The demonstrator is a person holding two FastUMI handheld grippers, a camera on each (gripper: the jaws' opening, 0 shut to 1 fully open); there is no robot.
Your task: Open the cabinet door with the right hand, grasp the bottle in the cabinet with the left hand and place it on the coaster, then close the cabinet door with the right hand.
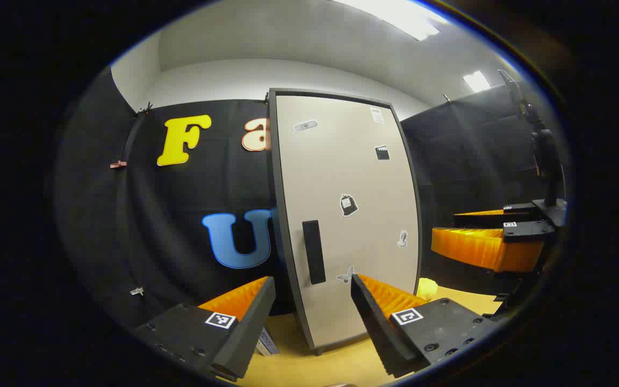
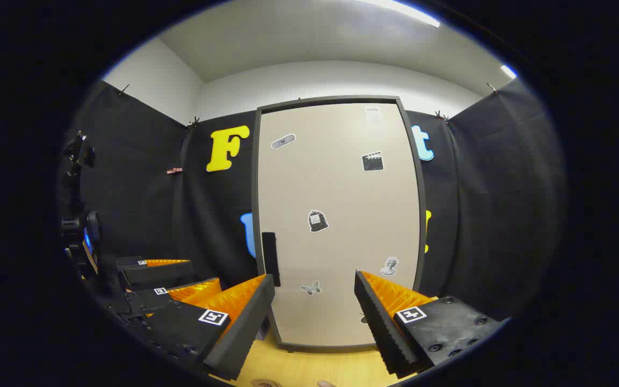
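A tall cabinet stands on the wooden table, its beige door [image 1: 342, 215] [image 2: 336, 215] closed and covering the inside. The door carries a black vertical handle [image 1: 314, 251] [image 2: 270, 258] near its left edge. My left gripper [image 1: 311, 279] is open, a short way in front of the door, with the handle showing between its fingers. My right gripper [image 2: 314, 275] is open too, facing the lower door with nothing between its fingers. The right gripper [image 1: 444, 228] also shows off to the right of the cabinet, and the left gripper [image 2: 202, 273] to its left.
A small yellow object [image 1: 427, 288] lies on the table [image 1: 299, 365] by the cabinet's right foot. A small card-like item [image 1: 266, 341] leans at the cabinet's left foot. Black cloth walls close in behind and on both sides.
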